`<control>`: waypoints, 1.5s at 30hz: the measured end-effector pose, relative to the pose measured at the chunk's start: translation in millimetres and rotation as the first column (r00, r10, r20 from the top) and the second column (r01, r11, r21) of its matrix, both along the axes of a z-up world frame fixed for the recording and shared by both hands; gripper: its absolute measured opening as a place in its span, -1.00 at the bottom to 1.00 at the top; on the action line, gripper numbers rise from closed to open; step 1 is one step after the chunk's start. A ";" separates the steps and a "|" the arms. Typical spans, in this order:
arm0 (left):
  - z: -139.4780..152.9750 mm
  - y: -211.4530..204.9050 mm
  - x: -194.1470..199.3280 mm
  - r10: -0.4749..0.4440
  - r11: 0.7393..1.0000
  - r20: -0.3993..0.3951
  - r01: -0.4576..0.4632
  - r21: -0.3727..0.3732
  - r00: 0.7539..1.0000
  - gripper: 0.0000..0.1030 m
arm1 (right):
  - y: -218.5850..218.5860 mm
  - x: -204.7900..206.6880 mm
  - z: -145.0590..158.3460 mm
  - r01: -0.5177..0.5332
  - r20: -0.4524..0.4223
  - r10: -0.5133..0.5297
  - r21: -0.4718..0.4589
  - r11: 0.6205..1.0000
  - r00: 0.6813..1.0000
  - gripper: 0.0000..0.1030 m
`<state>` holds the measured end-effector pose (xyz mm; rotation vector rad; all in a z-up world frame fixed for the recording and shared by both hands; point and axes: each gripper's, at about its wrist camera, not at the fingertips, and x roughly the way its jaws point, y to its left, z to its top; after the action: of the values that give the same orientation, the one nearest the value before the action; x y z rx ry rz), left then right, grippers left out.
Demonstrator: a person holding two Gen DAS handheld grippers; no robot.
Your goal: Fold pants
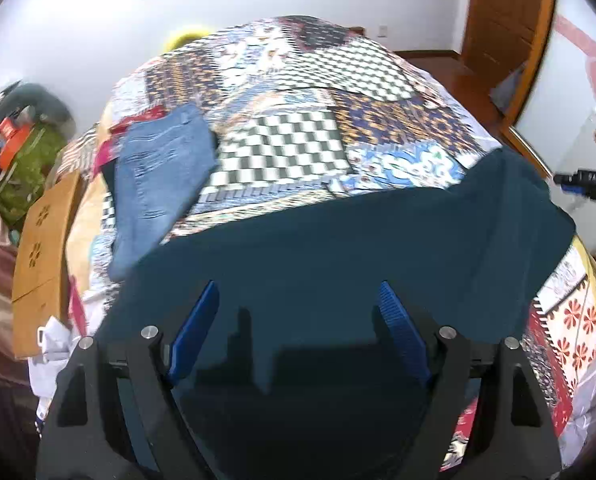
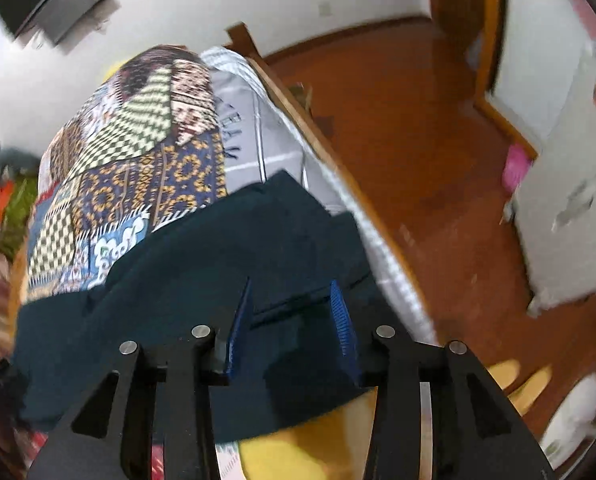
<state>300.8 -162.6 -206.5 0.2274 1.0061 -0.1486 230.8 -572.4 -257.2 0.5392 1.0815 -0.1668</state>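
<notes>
Dark teal pants [image 1: 337, 248] lie spread across the near part of a bed with a patchwork cover [image 1: 298, 128]. My left gripper [image 1: 298, 288] is open just above the pants, its blue fingers [image 1: 196, 328] wide apart and holding nothing. In the right wrist view the pants [image 2: 202, 248] reach the bed's right edge. My right gripper [image 2: 292, 284] is open over the pants near that edge, with cloth seen between its fingers but not pinched. Part of the right gripper shows at the far right of the left wrist view [image 1: 589, 180].
Folded blue jeans [image 1: 158, 176] lie on the bed at the left. A wooden board [image 1: 42, 248] and a clutter pile [image 1: 22, 152] stand left of the bed. A wooden floor [image 2: 437, 128], a door frame [image 1: 509, 32] and a white cabinet [image 2: 569, 184] are to the right.
</notes>
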 end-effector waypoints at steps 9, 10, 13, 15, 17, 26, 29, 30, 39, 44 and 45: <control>-17.6 28.0 10.3 0.061 0.998 -0.039 -0.061 -0.005 0.997 0.59 | -11.1 10.2 -44.3 0.136 -0.051 -0.129 0.156 0.978 0.990 -0.25; -21.6 27.7 10.8 0.062 0.998 -0.047 -0.062 -0.006 0.997 0.59 | -8.7 11.0 -42.2 0.130 -0.049 -0.124 0.135 0.982 0.991 -0.30; -28.9 25.6 11.2 0.059 0.998 -0.061 -0.060 -0.008 0.996 0.59 | -2.3 12.9 -34.7 0.110 -0.038 -0.109 0.047 0.993 0.993 -0.79; -30.8 22.7 9.2 0.048 0.999 -0.061 -0.049 -0.009 0.997 0.59 | -2.3 10.5 -28.4 0.100 -0.018 -0.099 0.020 0.995 0.995 -0.82; -30.5 19.5 7.4 0.039 0.999 -0.057 -0.039 -0.002 0.998 0.59 | -1.5 5.7 -12.7 0.088 0.014 -0.087 -0.033 0.996 0.996 -0.83; -11.0 21.1 -5.8 0.036 0.999 -0.012 -0.036 -0.018 0.999 0.59 | -12.5 -25.0 74.4 0.073 0.175 -0.054 -0.105 0.992 0.983 -0.87; -5.5 25.0 -10.2 0.046 0.998 -0.002 -0.046 -0.030 0.999 0.59 | -6.4 -30.8 70.4 0.060 0.147 -0.037 -0.154 0.986 0.988 -0.87; -3.4 27.2 -12.0 0.051 0.998 0.003 -0.051 -0.032 0.999 0.59 | -4.5 -32.1 65.1 0.060 0.131 -0.040 -0.159 0.985 0.991 -0.87; 17.6 64.7 -27.4 0.115 0.992 0.061 -0.112 -0.055 0.991 0.59 | 8.2 -49.3 2.3 0.016 -0.062 -0.029 -0.196 0.981 0.998 -0.83; 37.3 111.5 -39.7 0.198 0.978 0.117 -0.187 -0.093 0.973 0.59 | 25.4 -52.2 30.0 -0.041 -0.057 0.027 -0.254 0.966 0.998 -0.67; 40.7 120.1 -42.2 0.213 0.975 0.128 -0.202 -0.097 0.969 0.60 | 29.0 -52.1 36.4 -0.048 -0.045 0.038 -0.261 0.964 0.998 -0.60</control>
<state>258.6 -42.4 -165.8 0.0538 0.8781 0.0162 178.7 -543.4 -220.9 0.2753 1.0892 -0.2794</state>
